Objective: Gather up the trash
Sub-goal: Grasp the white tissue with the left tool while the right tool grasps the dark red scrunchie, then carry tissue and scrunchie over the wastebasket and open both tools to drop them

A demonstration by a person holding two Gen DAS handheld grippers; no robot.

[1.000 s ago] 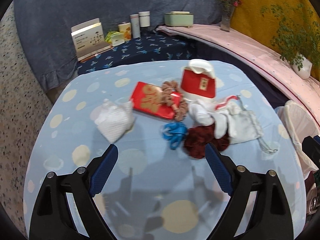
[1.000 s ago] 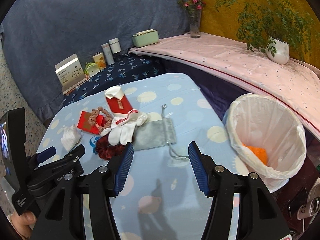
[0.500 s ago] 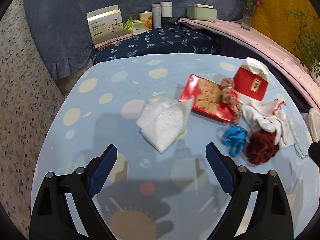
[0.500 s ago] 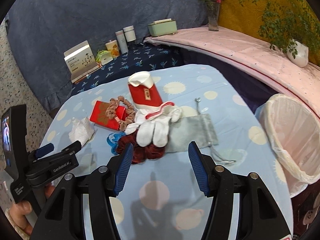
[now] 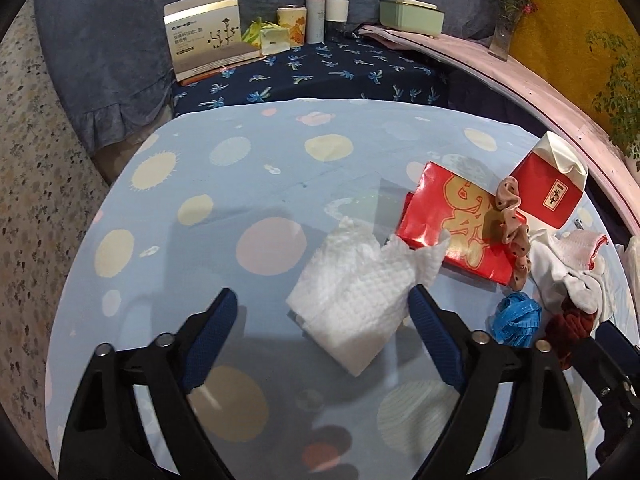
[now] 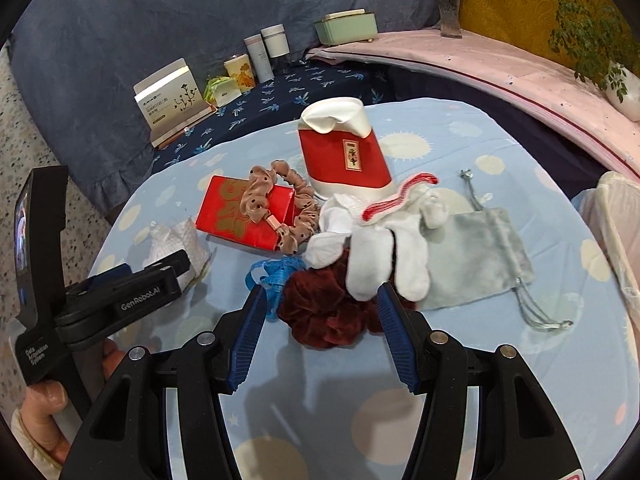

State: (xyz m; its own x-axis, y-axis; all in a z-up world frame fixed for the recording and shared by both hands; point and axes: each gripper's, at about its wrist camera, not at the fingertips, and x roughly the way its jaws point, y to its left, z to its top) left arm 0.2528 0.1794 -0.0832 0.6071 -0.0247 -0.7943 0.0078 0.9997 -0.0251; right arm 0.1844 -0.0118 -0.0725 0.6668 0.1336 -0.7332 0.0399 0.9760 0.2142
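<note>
A crumpled white paper towel [image 5: 356,296] lies on the blue spotted tablecloth [image 5: 224,184]. My left gripper [image 5: 320,320] is open, its fingers either side of the towel's near end, the right finger touching its edge. The towel also shows in the right wrist view [image 6: 176,244], behind the left gripper's fingers [image 6: 132,284]. My right gripper [image 6: 320,312] is open and empty, just in front of a dark red scrunchie [image 6: 324,312] and a blue ribbon [image 6: 276,276]. The white-lined bin's rim [image 6: 620,216] shows at the right edge.
A red packet [image 5: 452,224] with a tan scrunchie [image 5: 508,220] on it, a red and white box [image 6: 344,152], white gloves [image 6: 384,248] and a grey drawstring pouch [image 6: 476,256] lie clustered right of the towel. Boxes and cans [image 5: 256,36] stand on the far bench.
My left gripper has swung left and closed in on the paper towel, which now sits between its fingers. My right gripper has moved left and nearer to the red scrunchie; the bin has slid out of view.
</note>
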